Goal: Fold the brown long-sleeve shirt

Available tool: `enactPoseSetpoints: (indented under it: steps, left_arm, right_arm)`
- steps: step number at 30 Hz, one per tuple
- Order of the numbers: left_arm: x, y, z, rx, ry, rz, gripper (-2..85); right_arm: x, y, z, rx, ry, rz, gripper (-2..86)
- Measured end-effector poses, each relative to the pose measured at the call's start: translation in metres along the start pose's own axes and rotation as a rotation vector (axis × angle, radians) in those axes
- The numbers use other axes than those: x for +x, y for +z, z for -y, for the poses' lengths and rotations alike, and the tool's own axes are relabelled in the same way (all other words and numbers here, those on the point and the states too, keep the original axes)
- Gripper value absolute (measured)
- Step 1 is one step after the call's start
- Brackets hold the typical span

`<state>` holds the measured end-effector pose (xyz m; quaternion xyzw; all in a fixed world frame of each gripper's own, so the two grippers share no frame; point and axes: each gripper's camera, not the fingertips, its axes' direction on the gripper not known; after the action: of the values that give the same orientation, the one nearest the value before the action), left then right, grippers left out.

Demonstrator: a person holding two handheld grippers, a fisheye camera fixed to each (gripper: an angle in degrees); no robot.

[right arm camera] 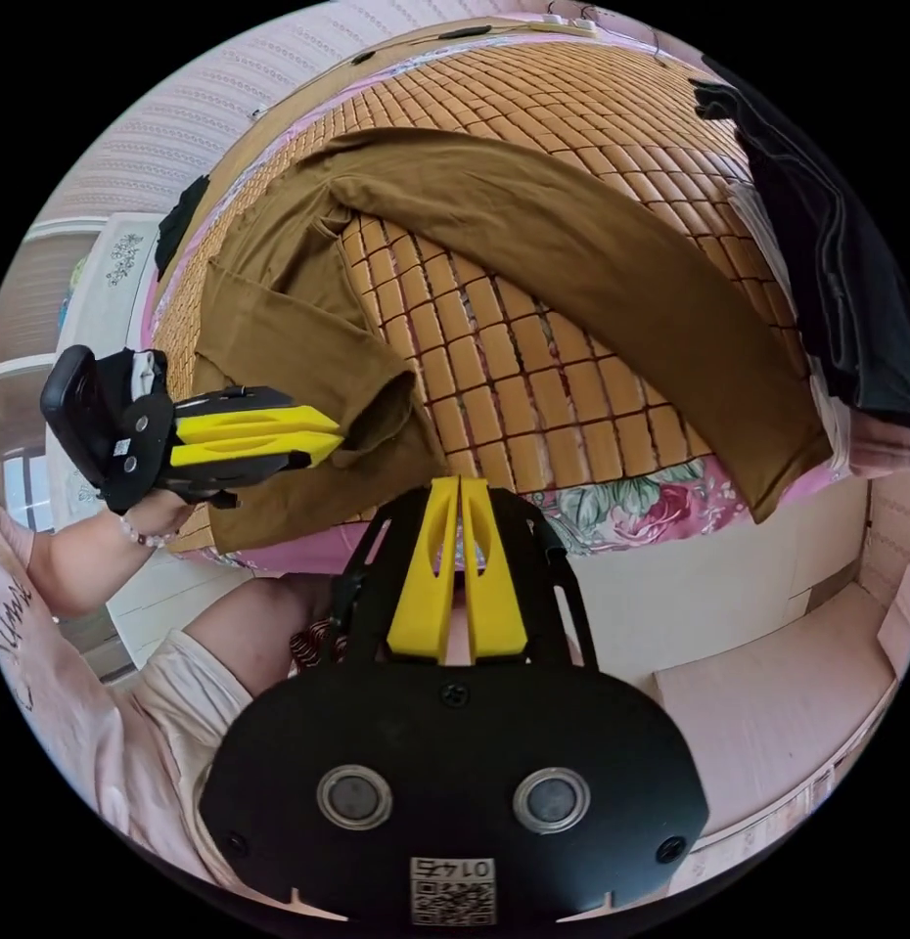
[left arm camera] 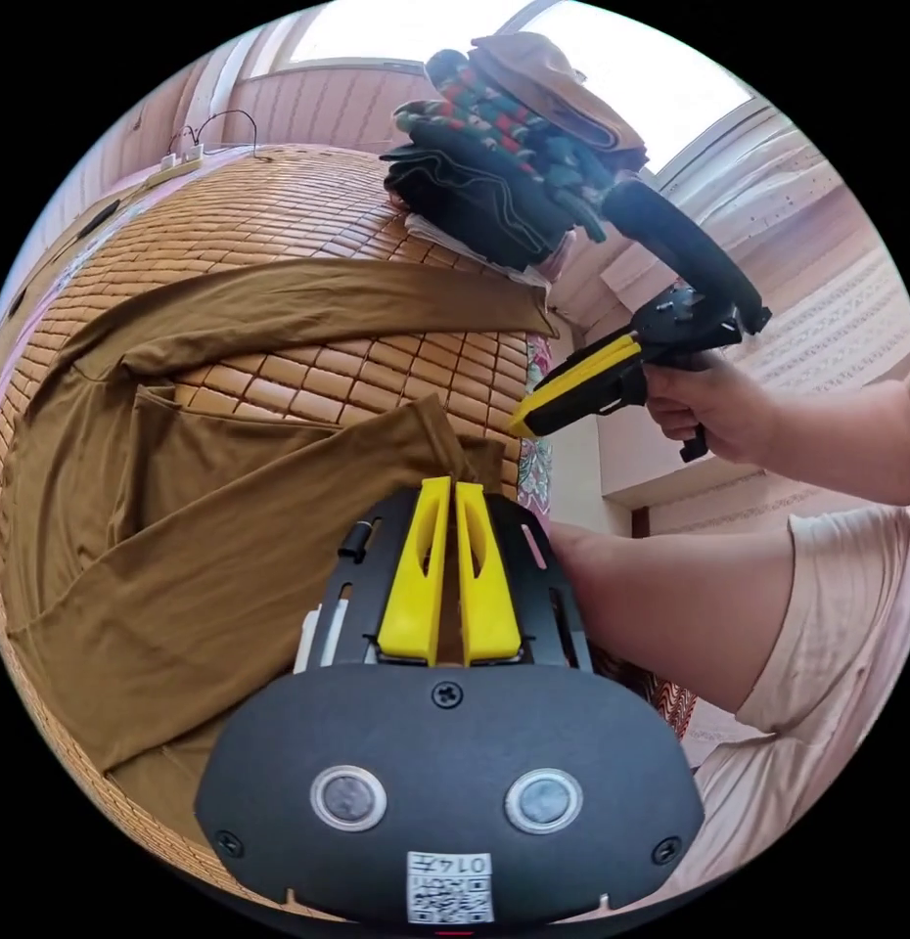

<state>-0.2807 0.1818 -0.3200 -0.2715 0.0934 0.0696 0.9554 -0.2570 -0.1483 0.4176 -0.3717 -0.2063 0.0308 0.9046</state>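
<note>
The brown long-sleeve shirt (left arm camera: 181, 548) (right arm camera: 279, 323) lies spread on a bamboo mat (left arm camera: 308, 381) (right arm camera: 514, 362) on a bed. One sleeve (left arm camera: 308, 303) (right arm camera: 612, 245) stretches across the mat to the bed's edge. The other sleeve is folded over the body, and its cuff (left arm camera: 440, 425) (right arm camera: 382, 411) bunches up at the tips of my left gripper (left arm camera: 453, 484) (right arm camera: 336, 434), which is shut on it. My right gripper (right arm camera: 460, 481) (left arm camera: 519, 423) is shut with nothing in it, held in the air off the bed's edge, apart from the shirt.
A pile of folded clothes (left arm camera: 494, 166) (right arm camera: 837, 264) sits on the mat past the stretched sleeve. A floral sheet (right arm camera: 641, 509) hangs at the bed's edge. A power strip (left arm camera: 181, 156) lies at the far side. The person's arm (left arm camera: 690, 606) is close by.
</note>
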Motion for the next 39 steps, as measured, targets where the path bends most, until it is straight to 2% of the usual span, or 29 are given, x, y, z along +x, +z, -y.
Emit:
enactPoseSetpoints:
  steps: [5,7,9,13,22,28,31,35,39]
  left_arm:
    - [0.017,-0.039,-0.011,0.095,0.026,-0.015,-1.0]
    - [0.019,-0.045,-0.017,0.104,0.015,0.000,-1.0]
    - [0.020,-0.047,-0.020,0.114,0.008,0.007,-1.0]
    - [0.024,-0.052,-0.022,0.142,0.010,0.010,-1.0]
    - [0.036,-0.071,-0.017,0.242,0.052,-0.031,-0.6]
    - [0.035,0.009,-0.016,0.095,0.028,-0.151,4.3]
    - [0.040,0.021,-0.021,0.079,0.020,-0.177,5.0]
    - [0.040,0.023,-0.036,0.089,0.016,-0.162,4.7]
    - [0.040,0.057,-0.036,0.012,0.033,-0.090,5.9]
  right_arm:
    - [0.010,-0.005,-0.008,0.068,0.004,0.008,1.8]
    - [0.011,0.003,-0.001,0.071,0.018,0.040,7.2]
    - [0.006,0.010,0.004,0.071,0.005,0.044,8.1]
    - [-0.001,0.025,0.007,0.033,-0.014,-0.092,3.4]
    - [0.041,0.013,-0.019,-0.053,0.080,-0.003,1.5]
    - [0.056,0.019,-0.020,-0.094,0.163,-0.071,4.2]
    - [0.047,0.007,-0.021,-0.036,0.140,-0.156,4.7]
    - [0.024,0.005,-0.003,0.033,0.022,-0.142,5.0]
    - [0.015,0.022,0.018,0.069,-0.009,-0.126,6.0]
